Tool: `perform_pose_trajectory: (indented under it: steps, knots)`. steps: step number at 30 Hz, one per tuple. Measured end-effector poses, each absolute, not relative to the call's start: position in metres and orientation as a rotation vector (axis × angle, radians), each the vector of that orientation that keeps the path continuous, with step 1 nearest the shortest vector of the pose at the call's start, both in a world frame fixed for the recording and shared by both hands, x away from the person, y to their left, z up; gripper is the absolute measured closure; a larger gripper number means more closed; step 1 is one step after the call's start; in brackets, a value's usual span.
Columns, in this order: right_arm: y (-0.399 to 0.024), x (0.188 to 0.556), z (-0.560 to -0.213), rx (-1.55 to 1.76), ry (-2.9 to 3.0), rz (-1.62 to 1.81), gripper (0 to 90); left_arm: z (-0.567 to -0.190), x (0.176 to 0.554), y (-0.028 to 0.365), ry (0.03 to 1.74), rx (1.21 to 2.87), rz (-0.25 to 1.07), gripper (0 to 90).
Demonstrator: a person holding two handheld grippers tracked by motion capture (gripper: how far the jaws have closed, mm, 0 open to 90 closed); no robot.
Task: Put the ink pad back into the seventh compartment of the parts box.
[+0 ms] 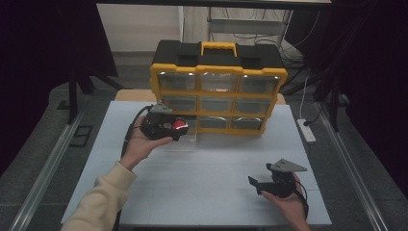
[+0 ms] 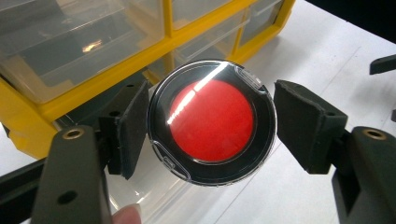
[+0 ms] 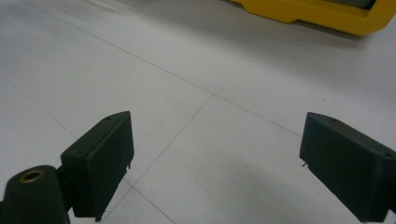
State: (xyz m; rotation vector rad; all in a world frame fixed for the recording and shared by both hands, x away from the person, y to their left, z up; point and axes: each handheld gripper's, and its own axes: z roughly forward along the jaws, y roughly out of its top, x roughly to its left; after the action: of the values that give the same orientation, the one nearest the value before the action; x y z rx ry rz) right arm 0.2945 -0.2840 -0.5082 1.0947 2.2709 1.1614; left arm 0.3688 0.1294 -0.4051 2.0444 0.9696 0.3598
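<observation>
Your left claw (image 2: 212, 126) grips a round red-centred case (image 2: 212, 122) left of frame centre, by the yellow drawer organizer (image 1: 219, 86). Your right claw (image 3: 224, 163) gapes wide, empty, over the bench (image 1: 207, 187) at lower right.

A yellow drawer organizer (image 1: 218, 91) blocks the table's (image 1: 207, 187) far edge; a clear drawer (image 1: 190, 140) pulled out at its lower left juts forward. In front of the organizer, bare tabletop offers free passage.
</observation>
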Motion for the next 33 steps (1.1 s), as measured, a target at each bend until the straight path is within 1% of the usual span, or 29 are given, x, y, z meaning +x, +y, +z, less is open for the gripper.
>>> perform_pose_trajectory:
  steps: [19, 33]
  knots:
    - [-0.284, 0.295, -0.509, 1.1, 2.274, 1.161, 9.9, -0.421, 0.41, 0.124, 1.068, 2.079, 0.37, 30.2]
    - [-0.284, 0.295, -0.509, 1.099, 2.277, 1.159, 9.9, -0.427, 0.414, 0.121, 1.069, 2.107, 0.341, 30.2]
